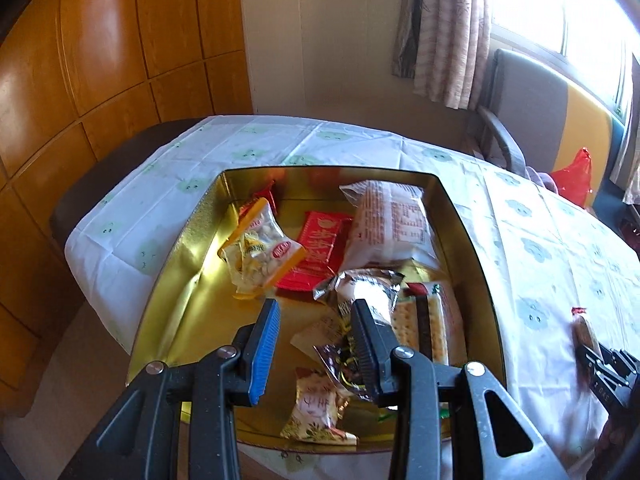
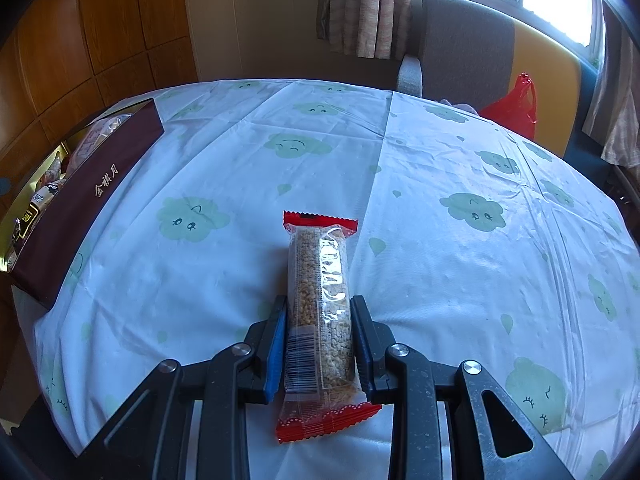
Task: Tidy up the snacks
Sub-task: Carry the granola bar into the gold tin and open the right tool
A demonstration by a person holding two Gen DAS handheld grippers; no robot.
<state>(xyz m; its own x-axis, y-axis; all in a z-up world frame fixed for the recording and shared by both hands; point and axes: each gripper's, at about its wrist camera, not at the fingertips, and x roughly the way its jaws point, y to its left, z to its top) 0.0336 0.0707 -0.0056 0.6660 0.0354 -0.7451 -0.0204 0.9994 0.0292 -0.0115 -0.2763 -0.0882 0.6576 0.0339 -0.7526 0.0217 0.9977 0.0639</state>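
A gold-lined tin box (image 1: 188, 240) on the table holds several snack packets: a nut packet (image 1: 260, 246), a red bar (image 1: 320, 248), a large cake packet (image 1: 388, 220) and a cracker packet (image 1: 424, 320). My left gripper (image 1: 316, 320) hovers open and empty over the box. My right gripper (image 2: 319, 320) is shut on a clear, red-ended grain bar (image 2: 320, 300) that lies on the tablecloth. The same bar (image 1: 584, 328) and right gripper (image 1: 600, 364) show at the right of the left wrist view. The box's dark red side (image 2: 88, 208) shows at the left of the right wrist view.
A white tablecloth (image 2: 440, 200) with green cloud faces covers the table. A grey and yellow chair (image 2: 480, 48) with a red plastic bag (image 2: 516, 104) stands behind the table. Wooden cabinets (image 1: 100, 60) are at the left, curtains and a window at the back.
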